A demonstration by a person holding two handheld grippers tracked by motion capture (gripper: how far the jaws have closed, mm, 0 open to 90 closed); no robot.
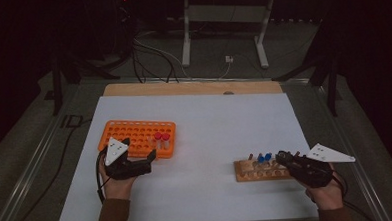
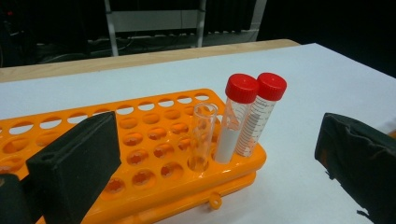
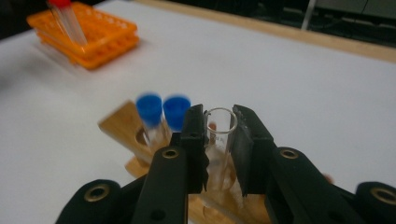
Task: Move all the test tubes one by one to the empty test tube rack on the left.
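- The left gripper [image 1: 137, 152] rests at the near edge of the orange rack [image 1: 135, 134] on the left of the table [image 1: 209, 120], jaws spread wide with nothing between them; I judge it is steadying the rack or waiting to receive a tube.
- The orange rack holds an uncapped clear tube [image 2: 203, 135] at its right end, with two red-capped tubes [image 2: 247, 116] just beside it; one of those shows white contents low down. The other holes look empty.
- On the near right, the wooden rack [image 1: 254, 170] holds two blue-capped tubes [image 3: 163, 114].
- The right gripper [image 3: 219, 144] is clamped on an open glass tube [image 3: 219, 128] standing upright in the wooden rack, pads pressing its sides just below the rim, likely so it can lift straight out.
- That tube looks empty, though its lower part is hidden.
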